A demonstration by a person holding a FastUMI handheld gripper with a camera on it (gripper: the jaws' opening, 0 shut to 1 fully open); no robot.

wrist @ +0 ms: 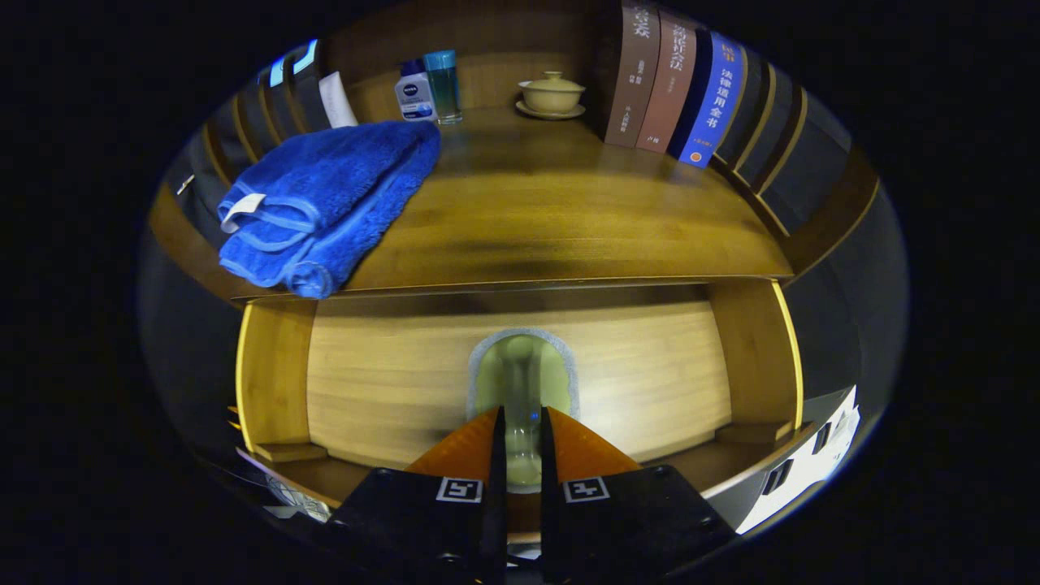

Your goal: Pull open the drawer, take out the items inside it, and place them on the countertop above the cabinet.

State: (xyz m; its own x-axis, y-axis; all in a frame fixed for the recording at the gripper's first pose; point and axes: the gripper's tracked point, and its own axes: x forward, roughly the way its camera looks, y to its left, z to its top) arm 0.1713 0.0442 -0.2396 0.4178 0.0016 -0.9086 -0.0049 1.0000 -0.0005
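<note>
The wooden drawer (390,382) stands pulled open below the countertop (552,219), and its pale bottom board shows. My gripper (521,416) is over the drawer, shut on a pale green sponge (561,374) with a grey rim. The sponge is pinched at its middle and sticks out just ahead of the fingertips. A folded blue towel (325,203) lies on the countertop's left side, partly hanging over the front edge.
At the back of the countertop stand a small white bottle (414,93), a teal bottle (444,85) and a lidded cream cup on a saucer (552,93). Several books (674,81) lean along the right side. The drawer's side walls (272,374) flank my fingers.
</note>
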